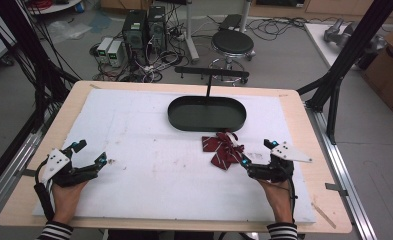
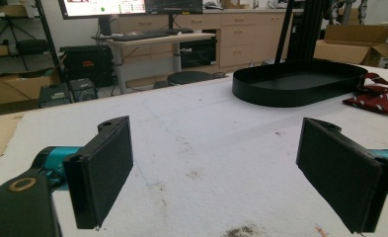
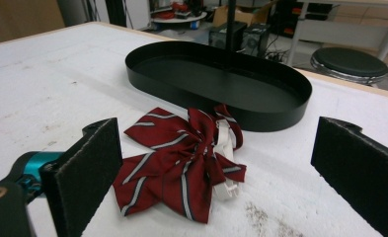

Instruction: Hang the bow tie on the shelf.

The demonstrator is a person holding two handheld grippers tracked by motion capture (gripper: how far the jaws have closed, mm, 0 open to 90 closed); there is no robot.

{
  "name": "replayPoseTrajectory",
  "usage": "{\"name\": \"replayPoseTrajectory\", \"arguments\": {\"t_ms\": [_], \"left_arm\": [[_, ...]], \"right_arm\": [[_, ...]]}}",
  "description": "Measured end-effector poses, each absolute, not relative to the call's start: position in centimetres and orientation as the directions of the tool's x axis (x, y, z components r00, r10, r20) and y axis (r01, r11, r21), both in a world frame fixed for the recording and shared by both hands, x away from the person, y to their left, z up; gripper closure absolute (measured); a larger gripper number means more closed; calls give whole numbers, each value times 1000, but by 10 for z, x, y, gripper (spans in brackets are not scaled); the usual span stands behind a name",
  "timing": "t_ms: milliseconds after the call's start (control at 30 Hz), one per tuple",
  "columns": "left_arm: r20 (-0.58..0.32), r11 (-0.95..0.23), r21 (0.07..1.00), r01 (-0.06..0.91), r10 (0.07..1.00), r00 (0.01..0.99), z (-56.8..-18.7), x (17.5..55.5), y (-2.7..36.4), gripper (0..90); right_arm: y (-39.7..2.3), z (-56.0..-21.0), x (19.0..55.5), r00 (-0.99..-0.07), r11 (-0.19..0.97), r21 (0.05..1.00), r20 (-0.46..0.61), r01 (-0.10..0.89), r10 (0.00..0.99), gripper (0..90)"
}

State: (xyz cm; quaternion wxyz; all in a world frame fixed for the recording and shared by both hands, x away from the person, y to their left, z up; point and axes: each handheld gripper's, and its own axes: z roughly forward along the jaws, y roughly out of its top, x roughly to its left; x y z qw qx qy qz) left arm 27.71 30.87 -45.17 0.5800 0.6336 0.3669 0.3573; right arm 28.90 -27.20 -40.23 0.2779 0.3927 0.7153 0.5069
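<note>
A dark red bow tie (image 1: 223, 149) with pale stripes and a white strap lies on the white mat just in front of a black oval tray (image 1: 206, 114). In the right gripper view the bow tie (image 3: 181, 160) lies a short way ahead of my wide-apart jaws, with the tray (image 3: 216, 81) behind it. My right gripper (image 1: 257, 152) is open at the bow tie's right. My left gripper (image 1: 90, 153) rests open near the mat's left edge with nothing between its jaws. The left gripper view has the tray (image 2: 300, 81) and the bow tie (image 2: 376, 96) far off at the right.
A thin black post (image 1: 209, 82) with a crossbar rises from the tray. The white mat (image 1: 149, 150) covers a wooden table (image 1: 29, 185). Beyond the far edge stand a stool (image 1: 232, 44) and computer boxes (image 1: 143, 27). A cardboard box (image 1: 391, 65) sits at the right.
</note>
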Motion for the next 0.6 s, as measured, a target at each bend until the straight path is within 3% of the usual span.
{"name": "replayPoseTrajectory", "arguments": {"t_ms": [600], "left_arm": [[33, -70, 996, 62, 884, 466, -451, 278, 308, 147]], "right_arm": [[-250, -363, 334, -601, 289, 878, -2, 381, 799, 34]]}}
